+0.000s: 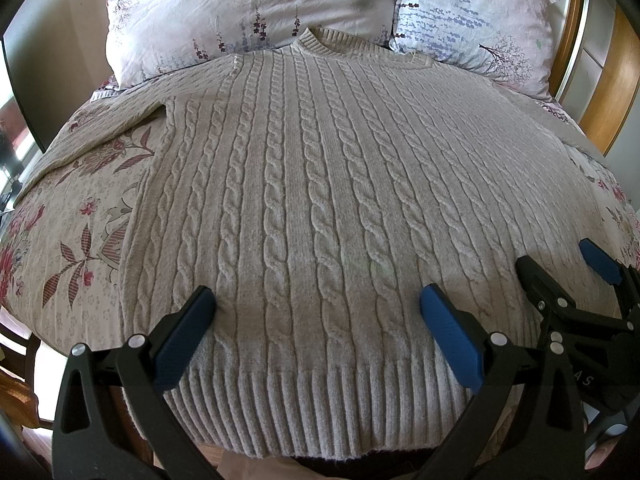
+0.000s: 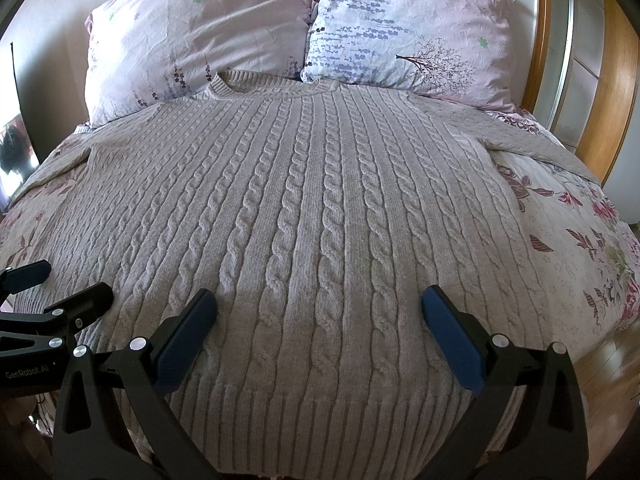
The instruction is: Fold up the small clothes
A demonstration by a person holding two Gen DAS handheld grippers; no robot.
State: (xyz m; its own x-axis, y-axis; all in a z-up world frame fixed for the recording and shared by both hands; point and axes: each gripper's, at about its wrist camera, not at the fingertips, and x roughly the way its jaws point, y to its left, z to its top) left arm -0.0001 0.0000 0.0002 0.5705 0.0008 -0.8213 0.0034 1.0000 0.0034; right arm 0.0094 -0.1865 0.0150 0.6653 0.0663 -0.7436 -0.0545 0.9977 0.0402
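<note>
- Where the bed (image 1: 92, 216) is covered by a floral sheet, a beige cable-knit sweater (image 1: 320, 184) lies flat on it, front up, collar (image 1: 320, 42) toward the two pillows and ribbed hem (image 1: 320, 412) nearest the cameras.
- The sweater's sleeves spread out to either side; one sleeve (image 2: 532, 140) runs off toward the wooden headboard (image 2: 612, 92).
- The left gripper (image 1: 318, 312) hovers over the lower part of the sweater, just above the hem, its blue-padded fingers (image 1: 448, 340) wide apart with nothing between them.
- The right gripper (image 2: 320, 312) sits likewise over the sweater's lower part, jaws spread wide and empty.
- Whether either gripper's fingers touch the knit cannot be told.
- In the left wrist view the right gripper shows at the lower right edge; in the right wrist view the left gripper shows at the lower left, so the two are side by side, near each other.
- Two pale floral pillows (image 2: 200, 40) lean at the head of the bed, the collar lying just in front of them.
</note>
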